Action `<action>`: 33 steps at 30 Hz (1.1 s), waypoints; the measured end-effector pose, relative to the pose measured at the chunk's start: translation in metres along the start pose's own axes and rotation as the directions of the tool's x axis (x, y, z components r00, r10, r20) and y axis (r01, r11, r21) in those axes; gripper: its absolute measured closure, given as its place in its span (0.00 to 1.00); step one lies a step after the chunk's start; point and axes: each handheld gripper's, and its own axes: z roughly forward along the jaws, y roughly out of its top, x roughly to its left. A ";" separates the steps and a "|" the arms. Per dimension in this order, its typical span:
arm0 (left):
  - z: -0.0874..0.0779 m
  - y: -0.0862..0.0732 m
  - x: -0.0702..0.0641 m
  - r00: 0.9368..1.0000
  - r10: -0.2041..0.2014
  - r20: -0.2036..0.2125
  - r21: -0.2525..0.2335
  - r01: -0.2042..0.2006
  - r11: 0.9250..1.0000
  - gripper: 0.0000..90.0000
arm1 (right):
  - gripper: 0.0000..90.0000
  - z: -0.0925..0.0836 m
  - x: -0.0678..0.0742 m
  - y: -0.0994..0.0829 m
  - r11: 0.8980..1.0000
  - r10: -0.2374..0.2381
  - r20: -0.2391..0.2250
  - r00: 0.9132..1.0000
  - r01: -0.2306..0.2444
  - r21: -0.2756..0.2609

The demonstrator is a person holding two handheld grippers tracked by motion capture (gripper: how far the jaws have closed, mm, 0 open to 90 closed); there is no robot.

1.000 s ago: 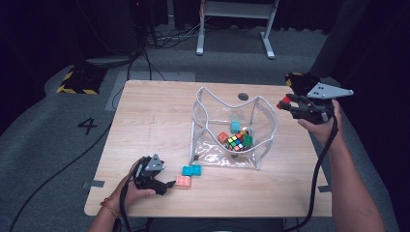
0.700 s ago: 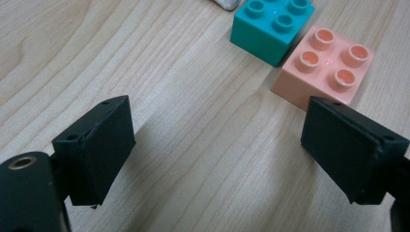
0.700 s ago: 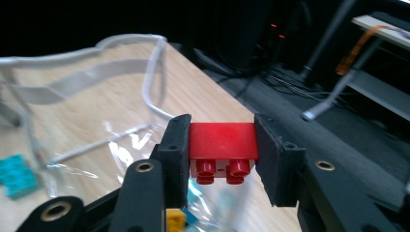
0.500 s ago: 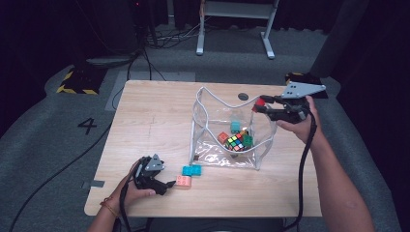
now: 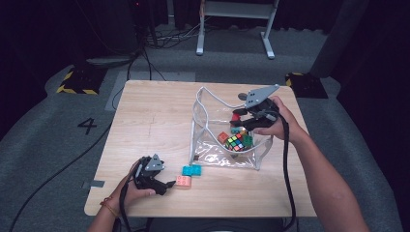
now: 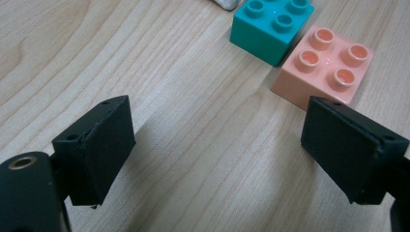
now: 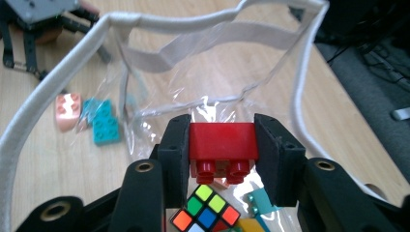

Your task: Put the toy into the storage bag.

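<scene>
A red brick (image 7: 222,140) is pinched between the pads of the right tongs (image 7: 221,159), studs pointing down toward the camera, and is held over the open mouth of the clear bag (image 5: 212,150), which stands near the middle of the table (image 5: 145,121), toward its right edge. In the bag a cube (image 5: 235,142) and a few other bricks are already lying. The left tongs (image 6: 217,145) are spread wide and empty, resting low near the table's near left corner, with a pink brick (image 6: 323,65) just ahead of one pad and a teal brick (image 6: 270,26) touching it beyond.

The red brick is judged to be light, hard and rigid moulded plastic; it will not be crushed by a firm pinch, but its smooth walls can slip if gripped askew. It is best taken across two opposite flat sides, as it is now, with the pads square to the walls and clear of the studs. The pink and teal bricks are expected to handle alike and should be taken the same way, one at a time, since they lie against each other. The bag is thin, soft film with a white corded rim (image 7: 58,77); it may be pushed over or folded if knocked, so a drop from just above the mouth is thought safer than a deep reach.
</scene>
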 end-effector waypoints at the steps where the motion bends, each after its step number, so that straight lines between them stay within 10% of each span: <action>1: 0.000 0.000 0.000 1.000 0.000 0.000 0.000 0.000 1.000 0.13 | 0.66 0.000 0.000 0.000 1.000 0.000 0.000 1.000 0.000 0.000; 6: 0.000 0.000 0.000 1.000 0.001 0.000 0.000 -0.001 1.000 0.13 | 0.66 0.012 -0.004 -0.001 0.997 0.005 -0.006 1.000 -0.004 0.072; 20: 0.000 0.000 0.000 1.000 0.001 0.001 0.001 -0.001 1.000 0.13 | 0.66 0.016 -0.032 -0.035 0.944 0.054 0.019 0.998 -0.057 0.324; 33: 0.000 0.000 0.000 1.000 0.000 0.002 0.000 0.000 1.000 0.13 | 0.58 -0.005 -0.032 -0.052 0.967 0.120 0.060 0.991 -0.130 0.220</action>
